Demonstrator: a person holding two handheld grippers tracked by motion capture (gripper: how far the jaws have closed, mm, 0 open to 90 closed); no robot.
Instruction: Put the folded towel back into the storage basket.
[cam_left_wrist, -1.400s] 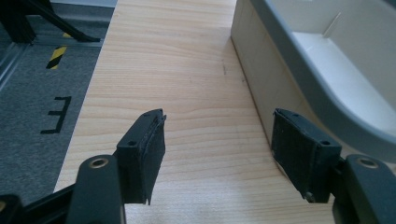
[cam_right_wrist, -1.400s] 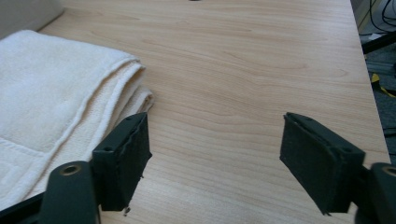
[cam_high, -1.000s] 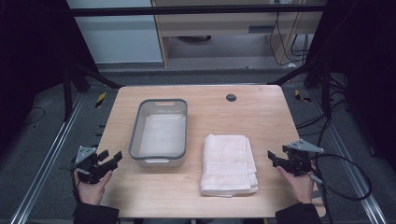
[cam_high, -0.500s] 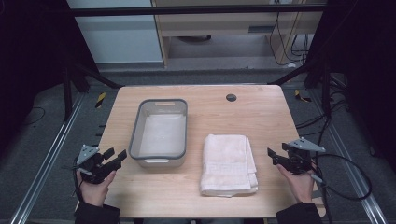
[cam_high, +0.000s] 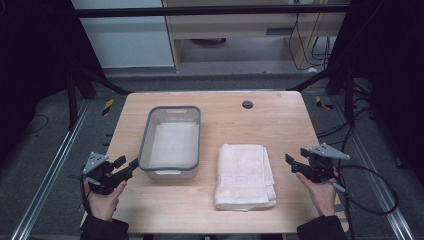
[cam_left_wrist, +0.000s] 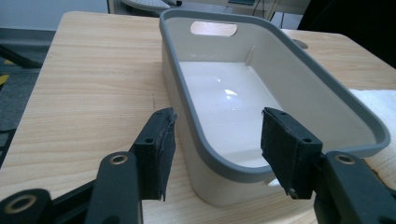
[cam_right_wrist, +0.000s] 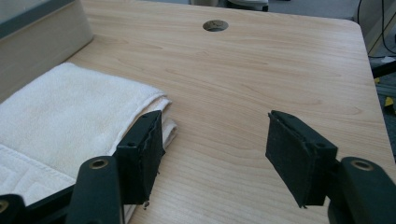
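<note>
Right tool (cam_right_wrist: 215, 154) hides the towel's (cam_right_wrist: 65, 116) near corner.

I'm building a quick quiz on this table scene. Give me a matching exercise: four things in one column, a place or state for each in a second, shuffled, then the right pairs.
Things:
1. tub
2. towel
3. cable hole
4. left hand-held gripper

Places or states:
A. folded flat, to the right of the tub
B. empty, grey-rimmed, left of centre
C. open, at the tub's near left corner
D. far side of the table

Pairs: 1-B, 2-A, 3-D, 4-C
</note>
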